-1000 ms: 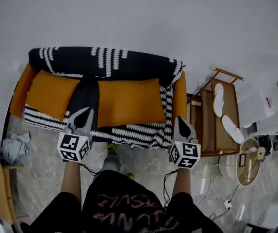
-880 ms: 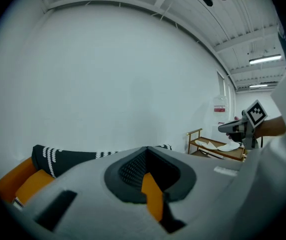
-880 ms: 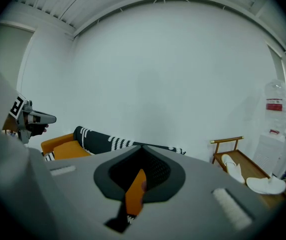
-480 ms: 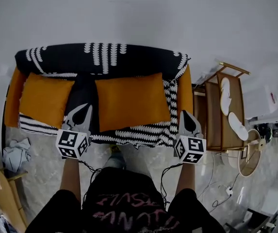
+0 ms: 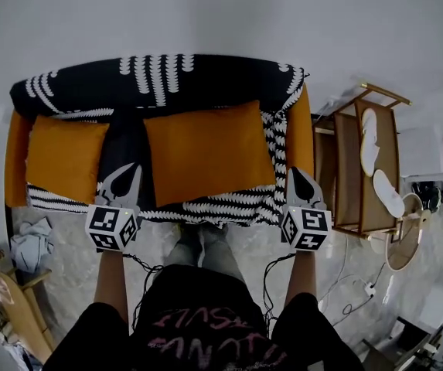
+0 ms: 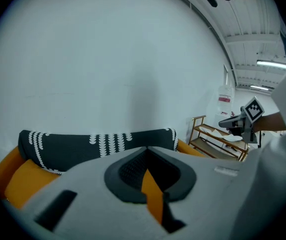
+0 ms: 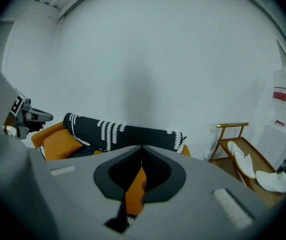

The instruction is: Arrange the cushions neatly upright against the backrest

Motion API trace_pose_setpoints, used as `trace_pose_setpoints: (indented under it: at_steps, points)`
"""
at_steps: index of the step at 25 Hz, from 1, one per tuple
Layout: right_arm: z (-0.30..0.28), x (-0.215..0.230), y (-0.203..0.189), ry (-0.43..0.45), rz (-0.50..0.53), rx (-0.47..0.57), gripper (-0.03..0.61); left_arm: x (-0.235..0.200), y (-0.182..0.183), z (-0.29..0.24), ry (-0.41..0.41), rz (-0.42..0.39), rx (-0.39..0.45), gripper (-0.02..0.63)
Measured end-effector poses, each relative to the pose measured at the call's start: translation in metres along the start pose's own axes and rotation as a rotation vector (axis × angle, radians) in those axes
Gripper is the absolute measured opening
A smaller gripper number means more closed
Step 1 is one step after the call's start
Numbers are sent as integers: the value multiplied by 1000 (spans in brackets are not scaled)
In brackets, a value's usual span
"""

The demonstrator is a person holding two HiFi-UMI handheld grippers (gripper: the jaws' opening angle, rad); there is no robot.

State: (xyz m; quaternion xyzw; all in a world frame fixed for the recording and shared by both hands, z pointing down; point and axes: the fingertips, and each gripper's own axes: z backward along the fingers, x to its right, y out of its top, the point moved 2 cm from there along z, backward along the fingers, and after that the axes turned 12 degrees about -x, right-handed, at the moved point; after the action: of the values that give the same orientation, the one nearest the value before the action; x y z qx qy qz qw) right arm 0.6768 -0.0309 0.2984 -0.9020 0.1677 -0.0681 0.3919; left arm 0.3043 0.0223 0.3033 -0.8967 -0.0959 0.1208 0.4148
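Observation:
An orange sofa (image 5: 304, 134) wears a black throw with white leaf stripes (image 5: 159, 79). Two orange cushions rest on the seat with their top edges at the backrest: a small one (image 5: 65, 159) at the left and a wide one (image 5: 208, 162) right of the middle. How steeply they lean I cannot tell. My left gripper (image 5: 131, 171) hovers shut and empty over the dark gap between them, by the seat's front edge. My right gripper (image 5: 296, 173) is shut and empty at the sofa's right front corner. In the right gripper view the small cushion (image 7: 60, 141) sits in the far corner.
A wooden shoe rack (image 5: 345, 172) with white slippers (image 5: 369, 139) stands right of the sofa. Beside it are a round stool (image 5: 401, 242) and cables on the marble floor (image 5: 337, 304). A crumpled cloth (image 5: 28, 246) and wooden furniture lie at the left. A white wall rises behind the sofa.
The sofa has grown larger and slid up in the head view as the person stepped closer. Both grippers stay shut and empty at the seat's front. The cushions have not moved.

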Motion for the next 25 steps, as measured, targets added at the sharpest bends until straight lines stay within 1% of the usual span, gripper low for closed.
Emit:
trace_pose_setpoints:
  at_steps: [6,9,14,18,21,23,25]
  points:
    - [-57,23,-12,62,-5,-77,26,-6,-15,-49,35,35,-89,0]
    - [-88,36,-21,97,-2,-115,35,-11,-28,-74,52,69,-125,0]
    - [-139,50,-34,154,4,-172,80,-24,-53,-111,81,112,-201,5]
    - [-184,56,-50,238,-7,-242,170,-35,-72,-151,78,153,-270,92]
    - [-219,56,-70,306,-9,-315,283,-45,-87,-181,84,187,-306,144]
    - [-239,56,-82,328,10,-353,330,-50,-97,-199,81,204,-325,177]
    - [-258,58,-93,341,21,-381,363,-56,-110,-216,72,226,-350,229]
